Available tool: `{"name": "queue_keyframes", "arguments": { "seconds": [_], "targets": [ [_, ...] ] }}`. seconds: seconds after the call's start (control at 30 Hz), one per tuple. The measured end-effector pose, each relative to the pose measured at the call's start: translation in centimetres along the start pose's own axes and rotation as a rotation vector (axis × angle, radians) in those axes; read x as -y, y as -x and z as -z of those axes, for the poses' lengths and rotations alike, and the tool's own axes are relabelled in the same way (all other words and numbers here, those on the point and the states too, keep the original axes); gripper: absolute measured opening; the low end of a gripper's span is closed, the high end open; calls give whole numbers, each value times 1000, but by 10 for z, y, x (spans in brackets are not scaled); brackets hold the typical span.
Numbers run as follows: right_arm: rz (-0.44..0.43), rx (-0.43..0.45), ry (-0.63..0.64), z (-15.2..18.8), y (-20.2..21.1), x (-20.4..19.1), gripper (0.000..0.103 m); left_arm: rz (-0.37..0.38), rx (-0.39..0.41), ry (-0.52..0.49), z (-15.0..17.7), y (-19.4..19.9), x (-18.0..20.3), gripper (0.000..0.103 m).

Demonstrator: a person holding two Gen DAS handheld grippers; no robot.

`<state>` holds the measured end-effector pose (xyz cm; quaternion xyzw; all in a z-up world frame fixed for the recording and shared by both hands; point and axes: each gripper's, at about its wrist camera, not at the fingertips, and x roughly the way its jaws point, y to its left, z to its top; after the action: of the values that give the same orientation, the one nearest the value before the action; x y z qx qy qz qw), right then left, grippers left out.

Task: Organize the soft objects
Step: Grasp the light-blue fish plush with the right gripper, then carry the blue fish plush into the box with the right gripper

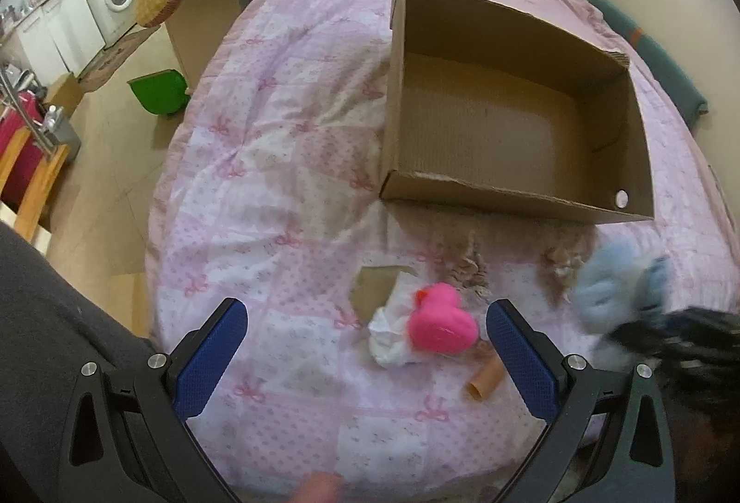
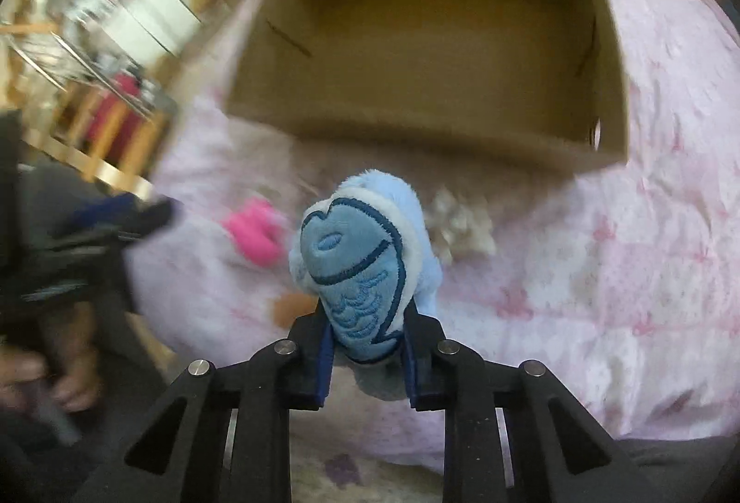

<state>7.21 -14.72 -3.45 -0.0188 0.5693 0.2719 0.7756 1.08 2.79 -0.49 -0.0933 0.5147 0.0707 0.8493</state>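
Observation:
An empty cardboard box (image 1: 615, 109) lies on the pink bedspread (image 1: 277, 133); it also shows in the right wrist view (image 2: 610, 63). My right gripper (image 2: 367, 345) is shut on a blue plush toy (image 2: 360, 253) and holds it above the bed in front of the box; the toy shows blurred in the left wrist view (image 1: 610, 285). My left gripper (image 1: 365, 345) is open above the bed. A pink plush duck (image 1: 441, 325) lies on a white cloth (image 1: 388, 332) between its fingers, ahead of them; the duck also shows in the right wrist view (image 2: 256, 232).
A beige fluffy item (image 1: 471, 271) lies near the box front, also in the right wrist view (image 2: 458, 225). A cardboard scrap (image 1: 374, 288) and small tube (image 1: 485, 378) lie by the duck. A green bin (image 1: 159, 93) stands on the floor left of the bed.

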Motion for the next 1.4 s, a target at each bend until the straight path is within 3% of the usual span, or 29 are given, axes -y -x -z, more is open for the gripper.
{"name": "queue_keyframes", "arguments": {
  "seconds": [0.23,0.3,0.43,0.47,0.53,0.57,0.6,0.7,0.77,0.87,0.97,1.1,1.2,1.4],
  "targets": [
    [-53,290,-54,-18,55,14,26,-4,-43,61,-33,-6,-20,103],
    [-77,333,-100,-21,57,22,26,-15,-72,76,-41,-13,-26,103],
    [-91,336,-148,-15,54,42,26,48,-233,102,-49,-45,-32,102],
    [-90,331,-155,-14,54,45,26,56,-266,114,-49,-54,-33,98],
    [-96,331,-162,-10,52,45,26,66,-312,144,-50,-68,-37,79],
    [-99,332,-160,-9,54,44,26,79,-338,166,-49,-77,-40,63],
    [-99,332,-159,-9,56,42,26,97,-362,180,-49,-83,-41,54],
    [-97,325,-161,-8,57,42,26,136,-428,187,-46,-102,-35,52],
    [-95,317,-162,-9,55,42,26,119,-427,147,-47,-108,-25,50],
    [-95,313,-165,-9,54,42,27,140,-450,116,-45,-118,-12,29],
    [-93,306,-167,-9,53,42,27,133,-458,89,-44,-125,-2,25],
    [-93,299,-176,-9,52,44,27,121,-421,107,-44,-121,-5,4],
    [-96,299,-185,-9,52,46,27,158,-390,117,-51,-111,-9,3],
    [-90,284,-183,-9,49,43,27,160,-292,129,-61,-79,-20,3]
  ]
}}
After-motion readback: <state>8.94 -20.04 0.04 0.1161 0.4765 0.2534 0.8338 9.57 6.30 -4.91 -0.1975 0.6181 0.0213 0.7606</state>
